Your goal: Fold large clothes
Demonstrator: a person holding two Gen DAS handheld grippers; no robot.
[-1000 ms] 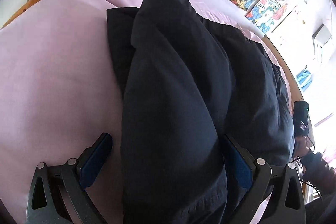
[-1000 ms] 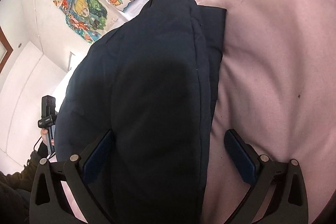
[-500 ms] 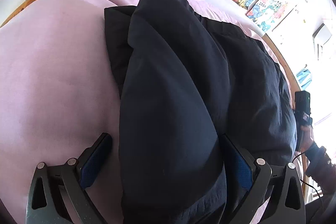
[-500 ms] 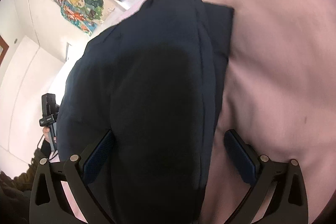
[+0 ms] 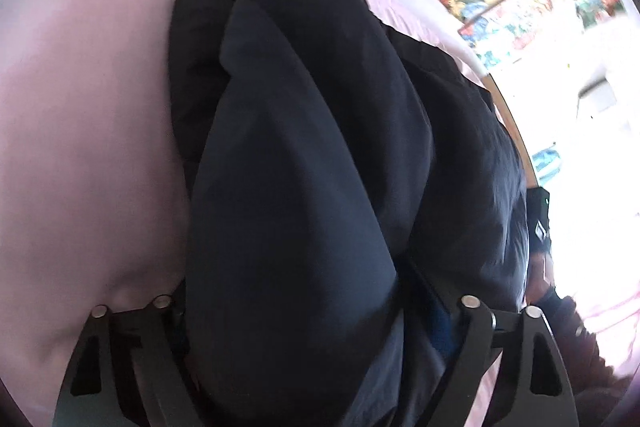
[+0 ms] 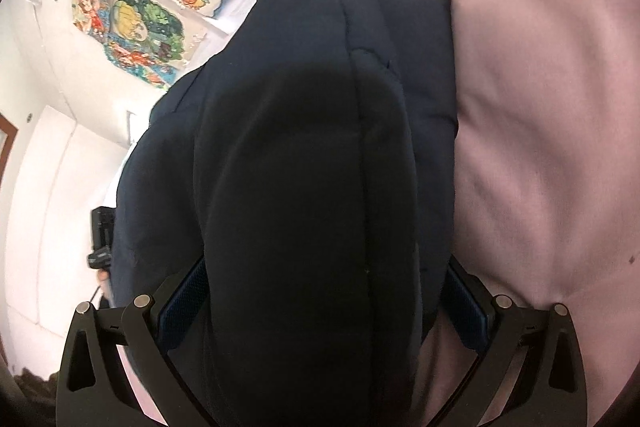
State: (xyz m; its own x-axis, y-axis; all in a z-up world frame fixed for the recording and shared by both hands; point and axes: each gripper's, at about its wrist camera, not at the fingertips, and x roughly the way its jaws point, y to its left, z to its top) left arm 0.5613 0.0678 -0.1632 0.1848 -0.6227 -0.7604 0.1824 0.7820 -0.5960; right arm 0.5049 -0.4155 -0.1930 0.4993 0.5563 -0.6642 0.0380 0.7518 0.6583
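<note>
No legible text. Colourful drawings on wall: dark blocky characters under one sheet in right wrist view, too small to read. Same drawings in left wrist view are motion-blurred. No labels or brands visible on dark garment.

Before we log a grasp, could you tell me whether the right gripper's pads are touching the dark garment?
Touching. In the right wrist view, the right gripper straddles the dark garment, and both blue pads press into the bulging fabric with no gap.
</note>
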